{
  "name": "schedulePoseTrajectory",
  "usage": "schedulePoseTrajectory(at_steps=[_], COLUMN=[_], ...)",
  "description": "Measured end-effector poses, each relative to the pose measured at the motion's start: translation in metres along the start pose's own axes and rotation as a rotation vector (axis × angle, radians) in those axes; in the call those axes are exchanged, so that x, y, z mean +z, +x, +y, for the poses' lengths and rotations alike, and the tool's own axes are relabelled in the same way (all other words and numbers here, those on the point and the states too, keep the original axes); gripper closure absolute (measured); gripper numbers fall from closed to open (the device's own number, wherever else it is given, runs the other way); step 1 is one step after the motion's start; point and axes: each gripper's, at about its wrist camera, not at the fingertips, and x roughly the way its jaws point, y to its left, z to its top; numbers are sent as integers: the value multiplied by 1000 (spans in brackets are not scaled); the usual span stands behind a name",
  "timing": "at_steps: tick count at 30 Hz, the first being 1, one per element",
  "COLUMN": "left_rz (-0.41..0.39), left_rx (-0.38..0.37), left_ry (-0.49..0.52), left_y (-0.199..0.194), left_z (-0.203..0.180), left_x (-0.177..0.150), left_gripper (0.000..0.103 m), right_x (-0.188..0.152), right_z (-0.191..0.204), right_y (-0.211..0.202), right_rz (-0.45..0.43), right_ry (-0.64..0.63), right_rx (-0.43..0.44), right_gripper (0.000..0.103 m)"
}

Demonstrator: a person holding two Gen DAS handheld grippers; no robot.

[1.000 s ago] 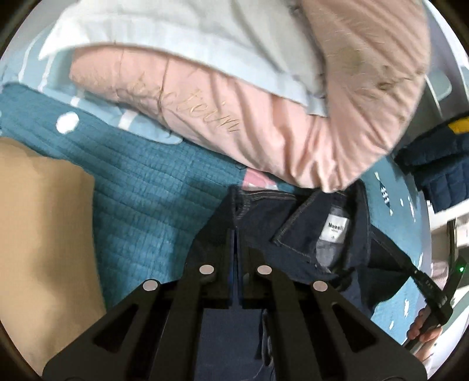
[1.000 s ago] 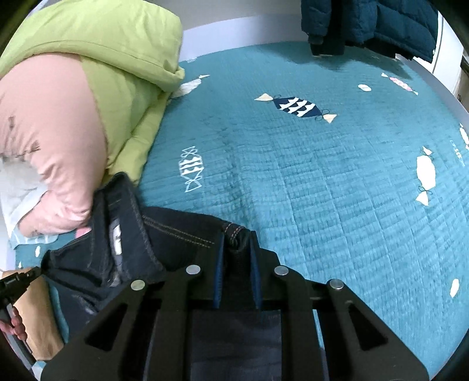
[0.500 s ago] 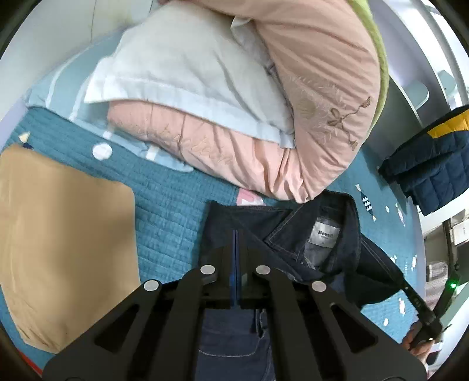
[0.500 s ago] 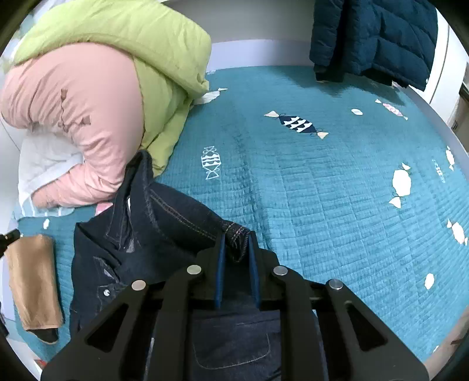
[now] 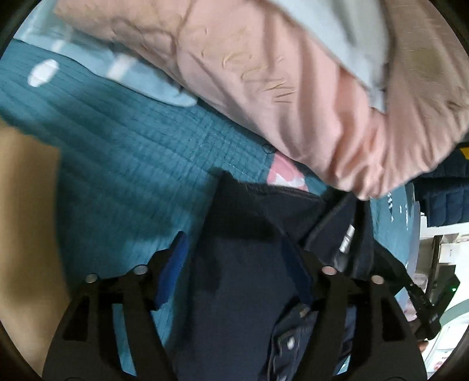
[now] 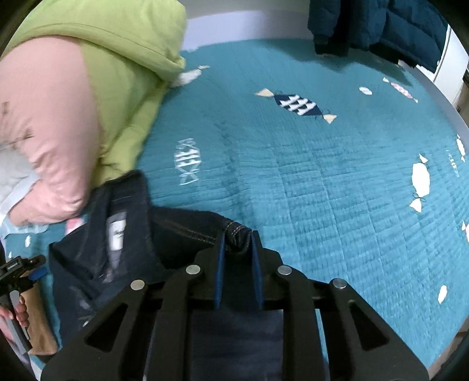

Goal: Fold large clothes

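Note:
A dark denim garment (image 5: 249, 278) with a collar and a white label lies bunched on the teal bedspread (image 5: 123, 164), just below the pink quilt. My left gripper (image 5: 233, 239) points down over it with its jaws opening wide; the cloth lies between them and the blue pads stand clear of it. In the right wrist view the same denim garment (image 6: 176, 222) runs to my right gripper (image 6: 237, 234). Its jaws are opening, and a stitched hem still fills the narrow gap between the pads. The left gripper (image 6: 17, 269) and a hand show at that view's left edge.
A pink quilt (image 5: 293, 88), a white pillow and a green quilt (image 6: 117, 58) are piled at the head of the bed. A folded tan garment (image 5: 26, 219) lies to the left. A dark puffer jacket (image 6: 381, 26) hangs at the far edge. Bare teal bedspread (image 6: 322, 175) stretches to the right.
The left jaws went from shut on the denim to wide apart, letting it go. Both grippers dropped towards the bed after a brief lift. The right gap widened a little.

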Motion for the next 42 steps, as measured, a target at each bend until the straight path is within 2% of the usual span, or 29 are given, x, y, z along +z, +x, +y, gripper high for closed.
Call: schedulePoseTrajectory(at_steps=[1, 2, 3, 5, 6, 7, 8, 9, 10, 12, 14, 17, 18, 21, 23, 27, 33, 35, 38, 42], left_rz=[9, 24, 20, -39, -42, -41, -35, -21, -23, -17, -17, -49, -55, -80, -108, -146, -179, -193, -209, -199], left_rx=[-21, -56, -77, -153, -154, -109, -44, 47, 64, 48, 39, 72, 70, -15, -44, -56, -98, -88, -116, -112], left_ry=[-21, -64, -104, -202, -197, -142, -82, 9, 64, 68, 38, 94, 110, 81, 88, 122, 132, 145, 136, 152], left_y=[10, 20, 26, 27, 27, 27, 28, 28, 26, 24, 20, 11, 6, -17, -32, -62, -108, -125, -150, -165], left_z=[3, 9, 14, 25, 25, 20, 14, 6, 1, 2, 3, -8, -13, -17, -20, -35, -45, -40, -34, -32], left_x=[3, 5, 6, 6, 6, 6, 5, 3, 1, 0, 1, -5, -7, -14, -21, -42, -73, -83, -100, -122], left_gripper=[30, 30, 26, 21, 23, 39, 50, 65, 72, 78, 82, 87, 91, 91, 91, 91, 91, 91, 91, 91], right_x=[2, 4, 4, 3, 1, 0, -3, -6, -7, -11, -16, -18, -19, -32, -41, -50, -71, -79, -95, -120], right_z=[-4, -9, -16, -25, -27, -28, -29, -28, -27, -17, -9, -13, -17, -22, -16, -7, -11, -15, -21, -30], right_y=[10, 22, 38, 60, 74, 83, 92, 97, 97, 94, 84, 64, 54, 15, -5, -49, -97, -111, -132, -156], right_rz=[18, 42, 75, 99, 130, 157, 175, 171, 158, 112, 71, 34, 21, -50, -74, -140, -166, -178, -189, -198], right_ry=[11, 28, 59, 96, 107, 120, 144, 163, 163, 125, 92, 97, 119, 164, 149, 125, 144, 144, 156, 152], right_rx=[2, 7, -2, -22, -9, 2, 17, 43, 51, 16, -41, -16, 21, 70, 78, 99, 98, 90, 103, 117], right_gripper=[78, 64, 46, 36, 36, 36, 36, 37, 43, 68, 80, 89, 91, 92, 93, 93, 93, 93, 93, 93])
